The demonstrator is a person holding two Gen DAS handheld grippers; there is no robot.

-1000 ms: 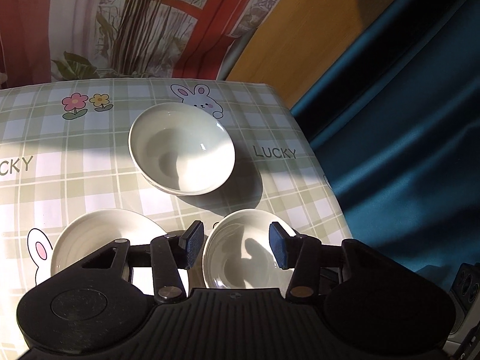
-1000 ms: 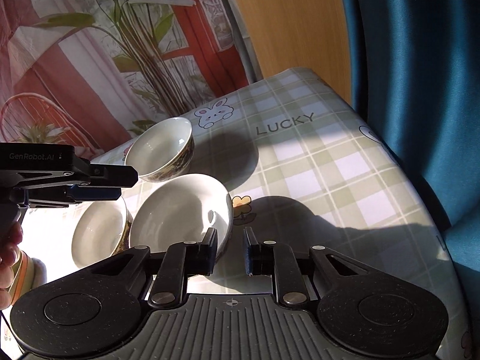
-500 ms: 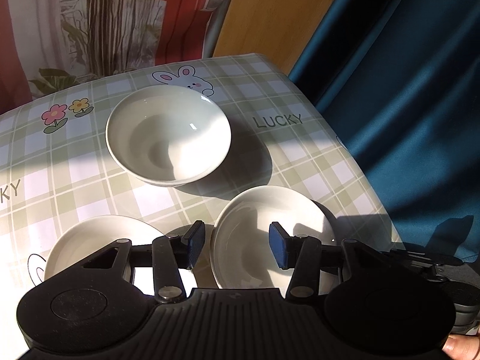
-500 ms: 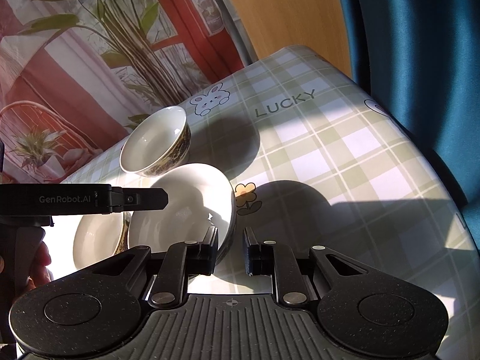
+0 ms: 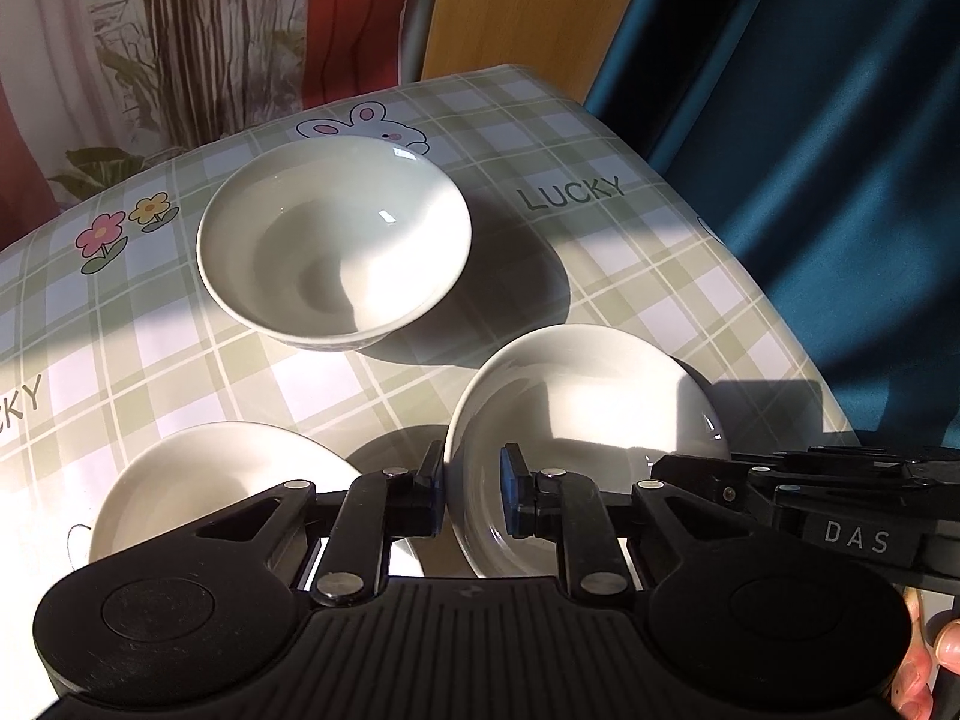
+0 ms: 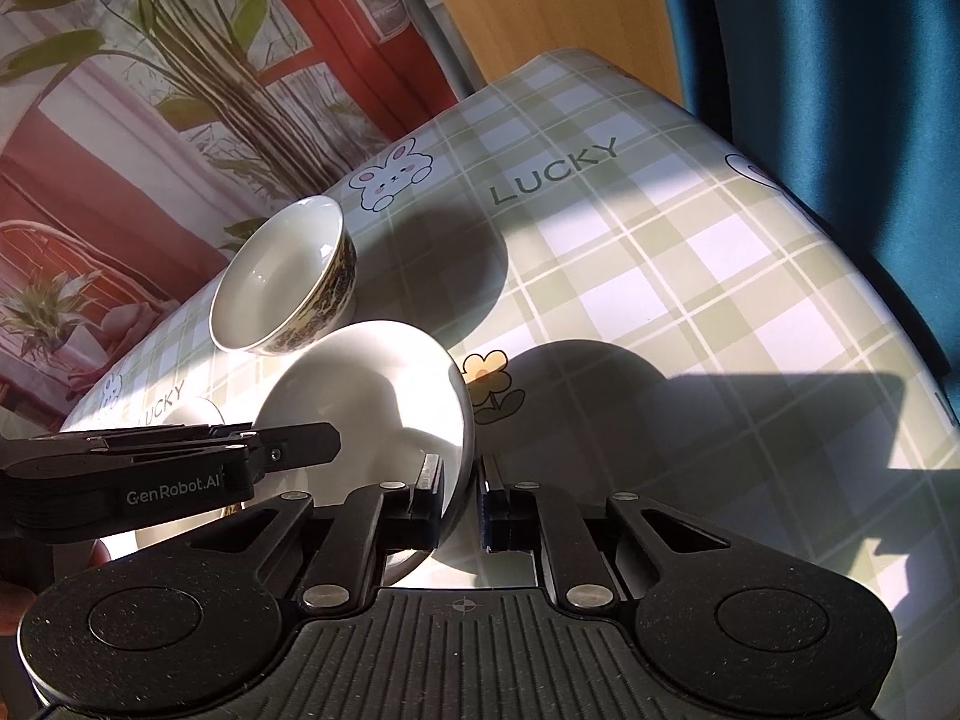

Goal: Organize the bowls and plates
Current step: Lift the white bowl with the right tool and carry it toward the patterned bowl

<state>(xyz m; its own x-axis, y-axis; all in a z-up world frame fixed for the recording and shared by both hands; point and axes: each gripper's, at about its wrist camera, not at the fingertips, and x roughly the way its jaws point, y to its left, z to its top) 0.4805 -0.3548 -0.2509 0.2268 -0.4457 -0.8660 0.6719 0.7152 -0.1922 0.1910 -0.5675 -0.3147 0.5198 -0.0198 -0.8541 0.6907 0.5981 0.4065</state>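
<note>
A white bowl is held tilted above the table, also seen in the right wrist view. My left gripper is shut on its near left rim. My right gripper is shut on its right rim. A deeper white bowl with a patterned outside stands upright farther back, and shows in the right wrist view. A shallow white plate lies at the near left, partly hidden by my left gripper.
The table has a green checked cloth with rabbits, flowers and "LUCKY" print. Its right edge drops off beside a blue curtain. A wooden panel and a plant-print wall stand behind.
My left gripper closed on the white bowl's rim. The bowl, held by both grippers, rose and tilted. Both views moved closer to the patterned bowl.
</note>
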